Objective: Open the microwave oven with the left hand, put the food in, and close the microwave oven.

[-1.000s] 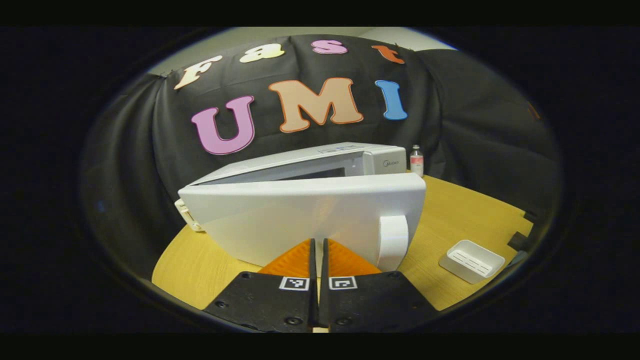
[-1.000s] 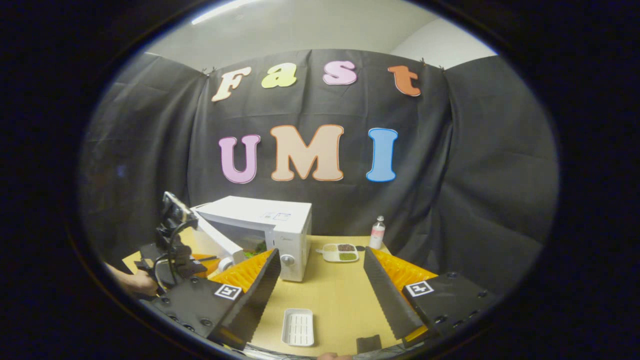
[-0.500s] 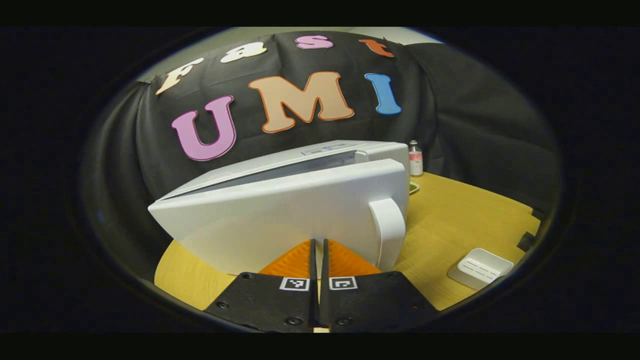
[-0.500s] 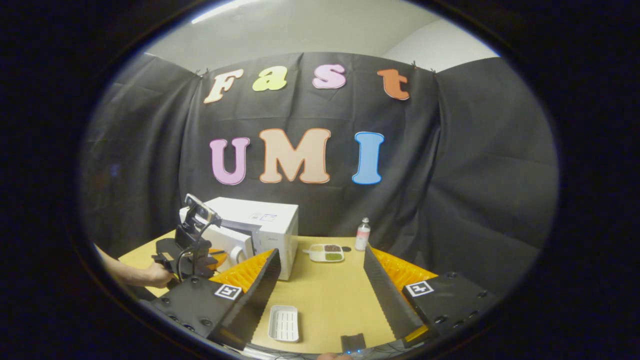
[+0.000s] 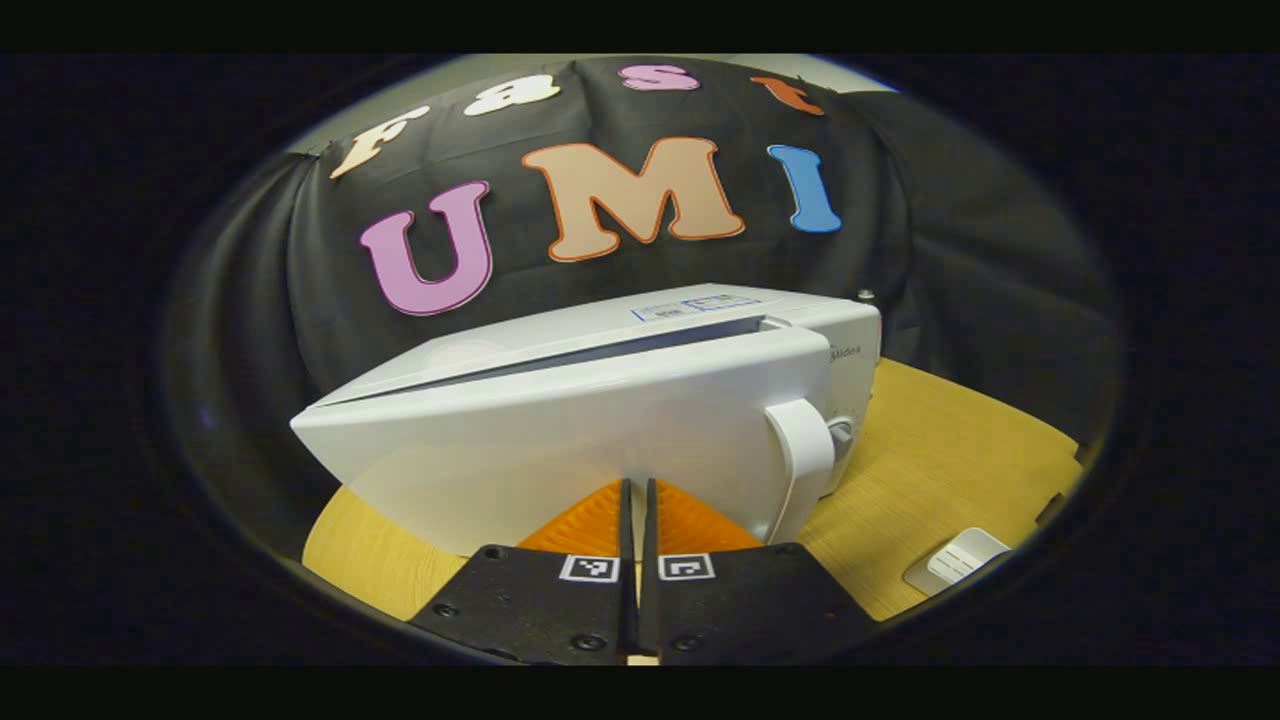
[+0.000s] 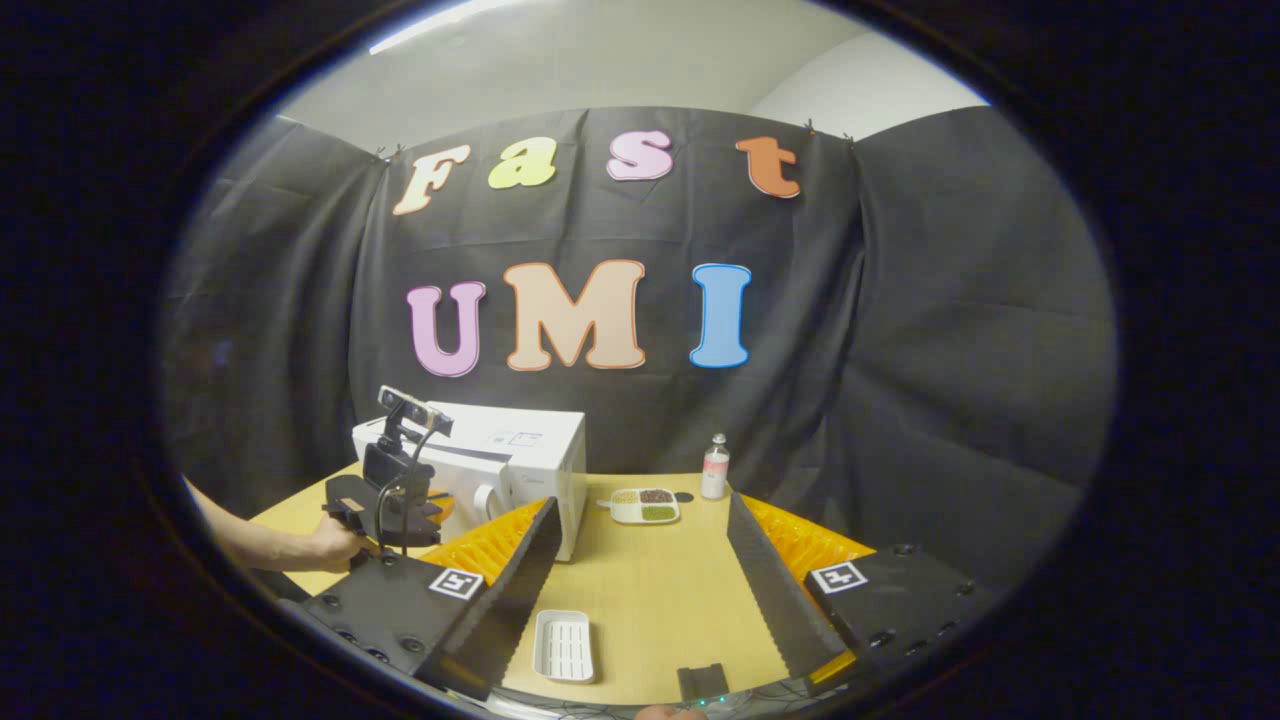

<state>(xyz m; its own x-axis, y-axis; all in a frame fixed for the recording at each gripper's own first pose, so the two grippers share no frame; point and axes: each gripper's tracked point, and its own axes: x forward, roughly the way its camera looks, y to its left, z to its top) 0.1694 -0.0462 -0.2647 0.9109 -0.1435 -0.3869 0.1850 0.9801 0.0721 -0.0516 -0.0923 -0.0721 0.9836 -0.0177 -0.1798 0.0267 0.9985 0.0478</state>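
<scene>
Since a second ago the microwave door point(image 5: 560, 440) has been swung nearly closed by the left hand-held gripper point(image 5: 636, 500), fingers together, just ahead; latching is judged imminent; the right hand-held gripper point(image 6: 640, 570) is held apart.

Dim booth, ceiling light overhead (strong fisheye warp at edges), pics fairly sharp.

Setting: a staged recording booth arranged as a kitchen corner, not a lived-in home. Evidence: black cloth point(image 6: 950, 350) hangs as the rear and side walls, pinned along its top edge, with a plain pale room wall and ceiling point(image 6: 620, 70) visible above it. A single wood-grain counter point(image 6: 650, 590) carries kitchen items: a white microwave oven point(image 6: 520, 460), a divided dish of foods point(image 6: 645, 505), a small bottle point(image 6: 713, 470) and a white ribbed tray point(image 6: 564, 645).
</scene>
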